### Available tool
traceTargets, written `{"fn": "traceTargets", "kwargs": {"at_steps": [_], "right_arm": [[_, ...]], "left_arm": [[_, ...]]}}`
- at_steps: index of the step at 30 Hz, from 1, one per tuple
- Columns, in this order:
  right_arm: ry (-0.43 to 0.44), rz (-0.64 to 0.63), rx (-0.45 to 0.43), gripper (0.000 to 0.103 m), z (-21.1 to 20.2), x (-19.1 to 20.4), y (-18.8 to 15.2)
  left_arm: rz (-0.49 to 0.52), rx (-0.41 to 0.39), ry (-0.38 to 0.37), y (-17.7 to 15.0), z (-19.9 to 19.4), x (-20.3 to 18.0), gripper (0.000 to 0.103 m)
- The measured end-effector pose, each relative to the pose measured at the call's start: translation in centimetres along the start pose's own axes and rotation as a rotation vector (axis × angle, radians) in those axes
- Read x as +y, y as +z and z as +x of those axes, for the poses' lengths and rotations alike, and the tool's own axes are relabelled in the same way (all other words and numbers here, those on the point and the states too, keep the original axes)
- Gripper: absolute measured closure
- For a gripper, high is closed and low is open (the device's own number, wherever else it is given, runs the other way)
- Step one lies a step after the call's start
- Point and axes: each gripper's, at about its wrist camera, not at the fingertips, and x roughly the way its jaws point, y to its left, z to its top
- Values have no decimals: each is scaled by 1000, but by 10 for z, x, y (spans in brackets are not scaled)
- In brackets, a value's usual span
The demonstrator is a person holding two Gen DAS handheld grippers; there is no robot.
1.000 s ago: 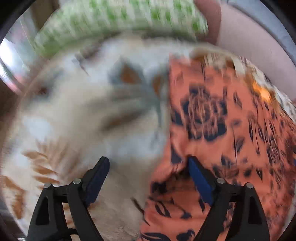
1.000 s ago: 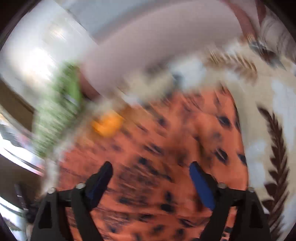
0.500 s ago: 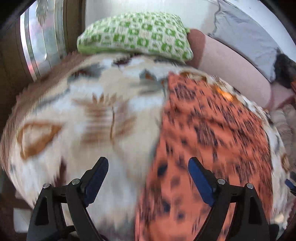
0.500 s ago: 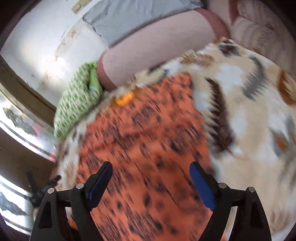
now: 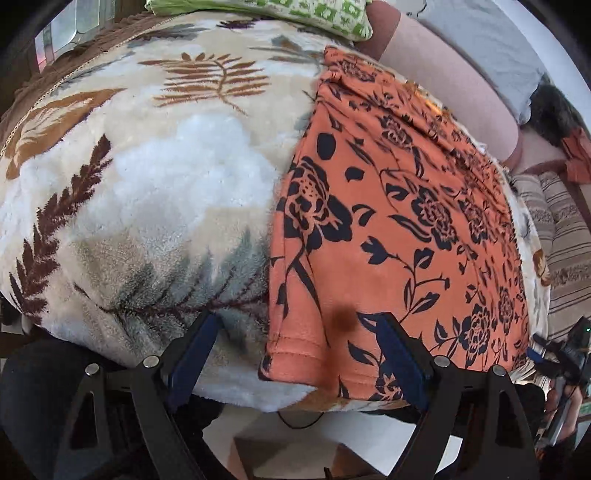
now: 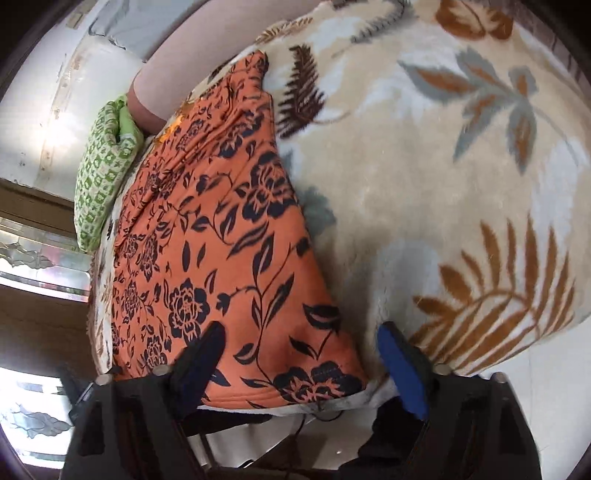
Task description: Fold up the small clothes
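Fleecy leaf-patterned blanket [image 5: 155, 192] covers the bed, with a green checked pillow [image 5: 317, 14] at its far end. On it lies the orange floral garment [image 5: 399, 221], spread flat and reaching the near edge of the bed. It looks soft, thin and light, likely to drape and slide over the pile, so the stitched hem corners at the near edge seem the best places to pinch. The left gripper [image 5: 295, 350] stands wide, straddling the garment's left hem corner [image 5: 284, 354] without pressing it. The right gripper [image 6: 299, 354] brackets the right hem corner [image 6: 332, 384]; its jaws have just been closing, yet the pads are not on the cloth.
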Motion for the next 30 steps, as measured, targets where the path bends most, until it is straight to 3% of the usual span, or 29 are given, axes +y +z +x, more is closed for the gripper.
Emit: {"fn": "traceTargets", "kwargs": {"at_steps": [2,3,6,8,10,12,14,15,20,22,23,25,26,27,28,29,30], "right_arm": [[-14,0,18,58,5,-1,-5],[-27,2,20,61,7,-2,-7],[-62,1,2,61,8,0,-6],[-60,-12,14,52,11,2,-4],[-79,-45,16,50,11,6,-6],[-83,-49,19,53,13,9,-4],[-82,-26,14,94,11,5,-4],[-65,-6,9,94,9,3,-5],[13,6,-68,95,-24,11,-6],[6,20,-60,95,-24,7,-5],[-10,27,-29,91,-17,4,-4],[-28,66,26,91,0,-3,-5],[-23,78,28,89,2,-6,-6],[-17,77,24,87,2,-5,-7],[-10,69,14,77,1,-4,-6],[-3,65,8,50,0,-2,-6],[-2,63,1,33,0,-1,-6]], "left_arm": [[-7,-5,-10,-3,-2,2,22],[-14,-5,-12,-4,-3,3,29],[-40,2,-24,-6,-5,10,29],[-39,0,-25,-9,-7,12,29],[-5,8,-2,-11,-7,8,31],[19,17,50,-11,-5,6,80],[7,31,31,-9,-5,10,95],[-22,41,-4,-8,-8,16,95],[-43,-8,-41,-4,-30,22,95],[-56,18,-27,-5,-23,24,93],[-62,68,-16,-7,-12,26,90],[-68,85,-6,-6,-4,28,85],[-71,80,-15,-5,-5,27,76],[-69,79,-36,-4,-7,27,59],[-70,77,-52,-3,-7,25,50],[-73,71,-64,-1,-6,23,38],[-72,63,-53,1,-6,19,38]]}}
